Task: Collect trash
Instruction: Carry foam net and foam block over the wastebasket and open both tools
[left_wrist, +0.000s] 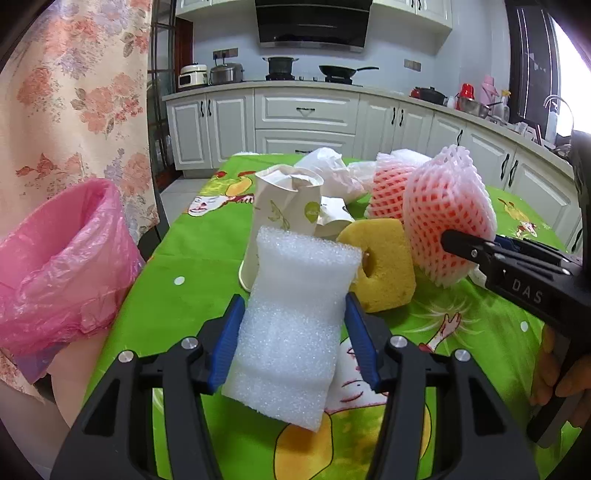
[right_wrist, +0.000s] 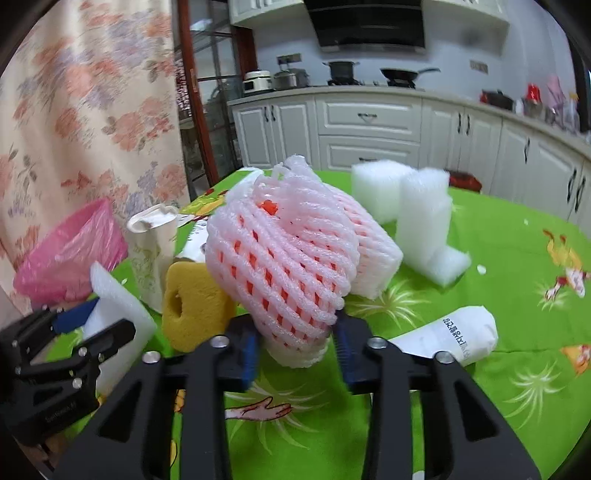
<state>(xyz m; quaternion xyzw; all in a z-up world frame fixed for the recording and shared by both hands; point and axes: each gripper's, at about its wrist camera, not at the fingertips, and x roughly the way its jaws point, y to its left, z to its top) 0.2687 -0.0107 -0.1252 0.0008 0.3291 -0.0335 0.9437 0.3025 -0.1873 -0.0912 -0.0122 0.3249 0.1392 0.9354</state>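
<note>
Step in hand: picking up — I have one piece of trash in each gripper, neither yet over the bag.
Left gripper (left_wrist: 293, 334): my blue pads are pressed on both sides of the white foam sheet (left_wrist: 295, 325), which stands upright at lower centre of the left view.
Right gripper (right_wrist: 295, 350): closed on the lower end of the pink foam fruit net (right_wrist: 280, 258); in the right view the net bulges up and out above the pads, filling the middle of the frame.
Bag: the pink trash bag (left_wrist: 62, 266) sits at the left edge of the left view, mouth open, beside the green tablecloth (left_wrist: 192, 280) — off the table's edge, as far as I can judge.
Trash left on the table: a crumpled paper cup (left_wrist: 284, 210) and a yellow sponge (left_wrist: 384, 266) just behind my foam sheet; white foam blocks (right_wrist: 413, 210) at upper right of the right view; a white wrapped roll (right_wrist: 454, 332) at lower right.
Next move: I would swing the left gripper toward the bag first, since it is nearer that side, then release over the mouth.
What it calls for: keeping the two grippers from crossing, and holding the net firmly — it is springy and could slip.
</note>
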